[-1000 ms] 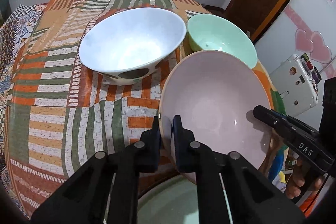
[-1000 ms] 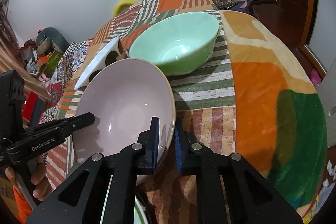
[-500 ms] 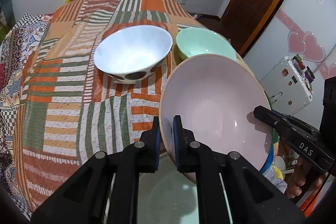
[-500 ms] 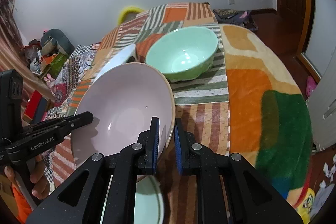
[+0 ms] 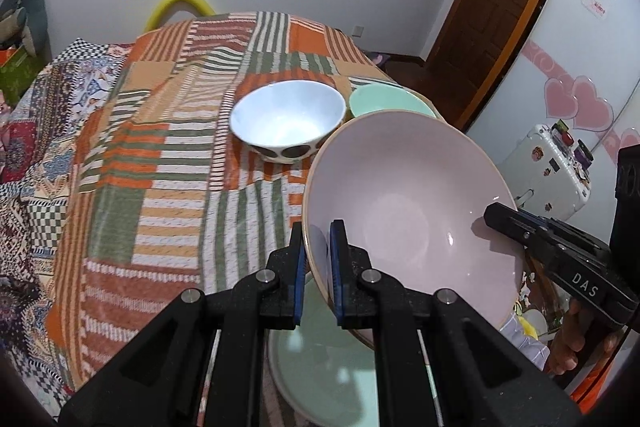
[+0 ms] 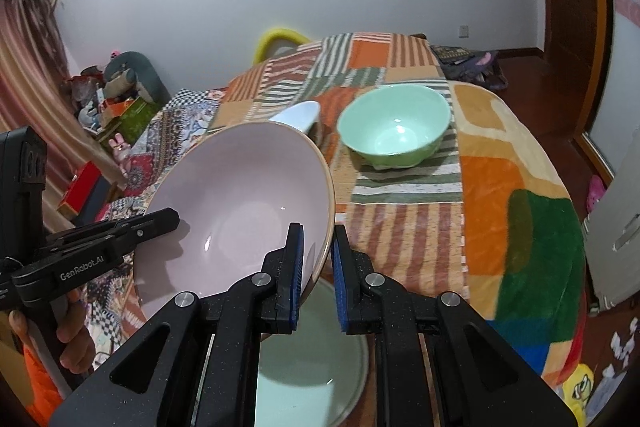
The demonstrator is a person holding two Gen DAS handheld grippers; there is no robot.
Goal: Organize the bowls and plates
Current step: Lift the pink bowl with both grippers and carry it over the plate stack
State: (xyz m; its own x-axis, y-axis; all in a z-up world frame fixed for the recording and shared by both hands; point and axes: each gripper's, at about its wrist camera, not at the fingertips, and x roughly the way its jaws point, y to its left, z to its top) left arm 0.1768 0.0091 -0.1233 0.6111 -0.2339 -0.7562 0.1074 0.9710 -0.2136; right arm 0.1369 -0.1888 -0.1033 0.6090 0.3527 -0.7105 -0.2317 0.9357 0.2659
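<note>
Both grippers hold one large pink bowl (image 5: 408, 215) in the air above the patchwork-covered surface (image 5: 168, 187), tilted so that its hollow faces the cameras. The left gripper (image 5: 318, 267) has its jaws clenched on the bowl's near-left rim, one blue pad (image 5: 335, 267) inside the wall and the other outside. The right gripper (image 6: 316, 271) grasps the opposite rim in the same manner; in the left wrist view that gripper shows as a black arm at the bowl's right edge, with part of the person's hand below it. Directly beneath the lifted bowl lies a pale green plate (image 6: 320, 363) at the near edge of the surface; how far the bowl is lifted off it is hard to judge through the fisheye lens. Farther back on the cloth stand two more bowls, just beside one another: a white bowl with dark spots (image 5: 288, 123) on its outer wall, and a mint green bowl (image 6: 394, 125) to its right. Both sit upright and well apart from the pink bowl. A white suitcase (image 5: 548, 175) covered in stickers stands against the wall with pink hearts.
</note>
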